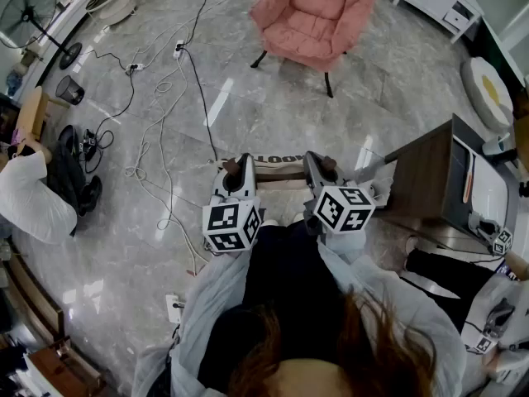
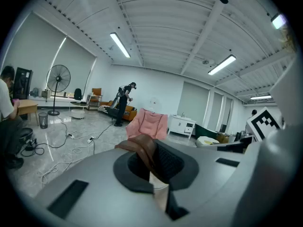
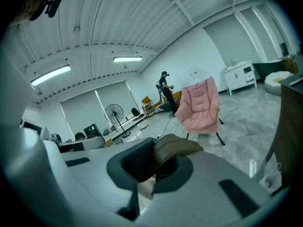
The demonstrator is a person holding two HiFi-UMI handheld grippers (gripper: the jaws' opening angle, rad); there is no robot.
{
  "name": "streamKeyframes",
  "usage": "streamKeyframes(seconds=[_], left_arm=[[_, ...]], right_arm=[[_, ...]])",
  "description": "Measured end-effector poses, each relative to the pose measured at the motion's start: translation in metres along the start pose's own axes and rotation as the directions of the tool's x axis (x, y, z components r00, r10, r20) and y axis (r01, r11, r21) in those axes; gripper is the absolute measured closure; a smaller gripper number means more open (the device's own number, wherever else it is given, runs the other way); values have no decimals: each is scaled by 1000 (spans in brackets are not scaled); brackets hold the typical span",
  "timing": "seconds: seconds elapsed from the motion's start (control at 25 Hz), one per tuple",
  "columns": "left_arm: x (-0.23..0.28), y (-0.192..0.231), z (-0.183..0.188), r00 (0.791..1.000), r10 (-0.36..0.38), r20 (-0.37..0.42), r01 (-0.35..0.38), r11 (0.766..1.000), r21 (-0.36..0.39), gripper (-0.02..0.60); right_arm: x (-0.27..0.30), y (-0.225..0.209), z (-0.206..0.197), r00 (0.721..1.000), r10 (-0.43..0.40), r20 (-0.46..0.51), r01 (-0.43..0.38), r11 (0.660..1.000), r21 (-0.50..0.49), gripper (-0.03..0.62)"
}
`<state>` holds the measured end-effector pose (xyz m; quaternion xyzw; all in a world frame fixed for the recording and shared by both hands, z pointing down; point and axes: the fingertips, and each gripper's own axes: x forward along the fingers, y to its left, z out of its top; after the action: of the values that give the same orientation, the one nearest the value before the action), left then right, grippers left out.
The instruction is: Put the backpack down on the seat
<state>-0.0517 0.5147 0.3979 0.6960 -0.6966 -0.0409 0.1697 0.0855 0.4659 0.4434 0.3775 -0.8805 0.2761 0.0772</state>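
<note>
The backpack [image 1: 277, 169] shows as a beige panel with dark lettering, hanging between my two grippers well above the floor. My left gripper [image 1: 234, 172] is shut on a brown strap [image 2: 142, 148] of it. My right gripper [image 1: 322, 170] is shut on the other brown strap [image 3: 177, 148]. Most of the bag is hidden under the grippers and my arms. The seat is a pink padded armchair [image 1: 314, 15] on dark legs, standing a few steps ahead on the marble floor. The armchair [image 2: 149, 124] shows beyond the left jaws, and the same armchair [image 3: 201, 108] beyond the right jaws.
A dark wooden desk [image 1: 426, 172] stands close on my right. Loose cables [image 1: 165, 114] and power strips trail over the floor at left. A seated person [image 1: 33, 197] is at far left, near a standing fan [image 1: 37, 15]. Another person [image 2: 124, 103] stands far off.
</note>
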Motion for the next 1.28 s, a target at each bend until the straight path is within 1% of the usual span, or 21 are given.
streamKeyframes(seconds=[0.12,0.24,0.36,0.44,0.64,0.76,0.92,1.08,1.28], left_arm=[[0,9,-1,1000,16,-10,-16,1000,-22,568],[0,16,-1,1000,22,-14,-23,999,-24,568],[1,20,-1,999,30,-17,-30,999,-31,568],[1,22,-1,999,35,-16,-36,999,-40,568],[7,28,-3,999,49,-24,-50,997,-56,568],[17,32,-4,998,53,-34,-55,997,-62,568],[42,32,2,998,55,-23,-56,998,-39,568],[77,38,12,997,73,-17,-74,996,-41,568],[126,38,13,995,90,-39,-92,995,-41,568]], right_arm=[[4,5,0,1000,-3,-12,3,1000,0,586],[8,10,3,1000,-12,-18,12,1000,0,586],[11,12,3,1000,10,-18,-9,998,57,586],[13,12,3,1000,23,-19,-21,997,77,586],[22,10,5,999,28,-24,-26,997,68,586],[32,5,5,999,32,-30,-30,996,80,586],[51,-8,19,999,41,-18,-40,996,78,586],[78,-22,39,998,56,-19,-54,996,77,586],[112,-52,62,997,69,-45,-65,993,99,586]])
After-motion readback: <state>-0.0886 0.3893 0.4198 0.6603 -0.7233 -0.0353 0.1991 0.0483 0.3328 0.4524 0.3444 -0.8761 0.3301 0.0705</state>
